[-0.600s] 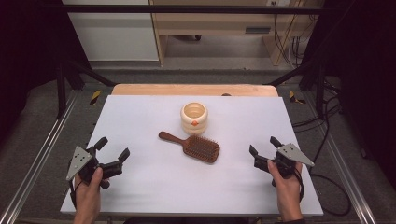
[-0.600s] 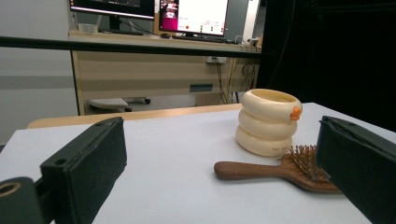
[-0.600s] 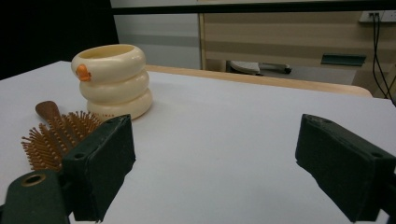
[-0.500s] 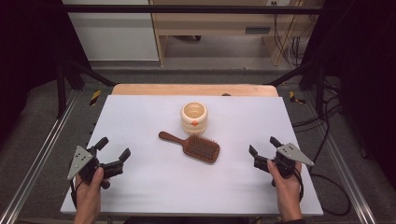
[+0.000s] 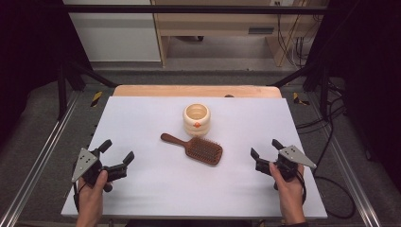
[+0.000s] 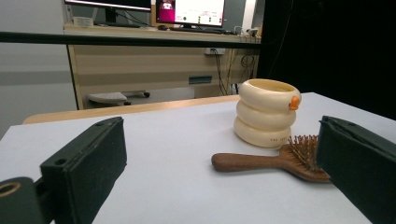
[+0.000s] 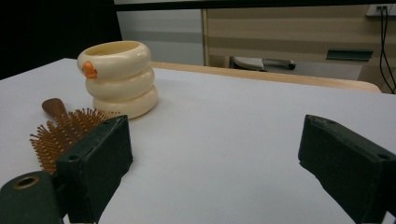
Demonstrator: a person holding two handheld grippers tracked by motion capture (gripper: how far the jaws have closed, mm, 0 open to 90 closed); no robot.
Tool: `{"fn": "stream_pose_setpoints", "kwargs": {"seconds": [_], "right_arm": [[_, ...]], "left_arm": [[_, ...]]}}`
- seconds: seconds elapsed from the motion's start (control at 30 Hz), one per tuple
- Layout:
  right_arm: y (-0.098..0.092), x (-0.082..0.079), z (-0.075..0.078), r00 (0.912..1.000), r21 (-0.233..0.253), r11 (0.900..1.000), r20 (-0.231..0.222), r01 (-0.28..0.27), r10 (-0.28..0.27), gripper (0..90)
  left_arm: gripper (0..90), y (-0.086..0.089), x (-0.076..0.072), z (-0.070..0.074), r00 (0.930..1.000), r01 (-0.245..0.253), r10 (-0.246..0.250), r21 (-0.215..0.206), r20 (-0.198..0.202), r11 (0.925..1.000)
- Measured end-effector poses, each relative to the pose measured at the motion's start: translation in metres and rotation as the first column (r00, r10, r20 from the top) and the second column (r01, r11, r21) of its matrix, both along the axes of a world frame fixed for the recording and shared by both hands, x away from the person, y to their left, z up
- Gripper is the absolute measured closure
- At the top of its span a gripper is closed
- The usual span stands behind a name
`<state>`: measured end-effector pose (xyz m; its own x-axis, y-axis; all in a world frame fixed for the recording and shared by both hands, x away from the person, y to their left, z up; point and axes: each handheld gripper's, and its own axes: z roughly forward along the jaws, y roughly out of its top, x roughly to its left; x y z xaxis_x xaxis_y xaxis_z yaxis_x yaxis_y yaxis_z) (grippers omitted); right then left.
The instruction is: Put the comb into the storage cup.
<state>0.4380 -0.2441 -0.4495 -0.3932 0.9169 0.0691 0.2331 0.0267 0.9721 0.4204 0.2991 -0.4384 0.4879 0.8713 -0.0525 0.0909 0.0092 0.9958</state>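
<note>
Both grippers, left and right, gaped wide near the table's front corners; brush and cup sat mid-table.

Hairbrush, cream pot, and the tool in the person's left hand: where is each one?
hairbrush (image 5: pixel 203 149): high view, on its bristle head.
cream pot (image 5: pixel 196 124): high view, on its ribbed side wall.
left gripper (image 5: pixel 117 156): high view, midway between its fingertips.
</note>
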Motion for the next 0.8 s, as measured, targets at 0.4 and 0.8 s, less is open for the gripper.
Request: {"fn": "stream_pose_setpoints", "kwargs": {"seconds": [0.4,0.8], "right_arm": [[0.007,0.0,0.0,0.9997,-0.007,1.0,-0.015,-0.02,0.02,10.0],[0.013,0.001,-0.001,0.9987,-0.012,0.999,-0.03,-0.042,0.042,10.0]], "left_arm": [[2.3,-0.004,0.001,-0.001,0.9999,0.016,-0.016,0.012,-0.005,0.9998],[2.4,-0.005,0.001,-0.001,0.9998,0.019,-0.018,0.019,-0.012,0.9997]]}}
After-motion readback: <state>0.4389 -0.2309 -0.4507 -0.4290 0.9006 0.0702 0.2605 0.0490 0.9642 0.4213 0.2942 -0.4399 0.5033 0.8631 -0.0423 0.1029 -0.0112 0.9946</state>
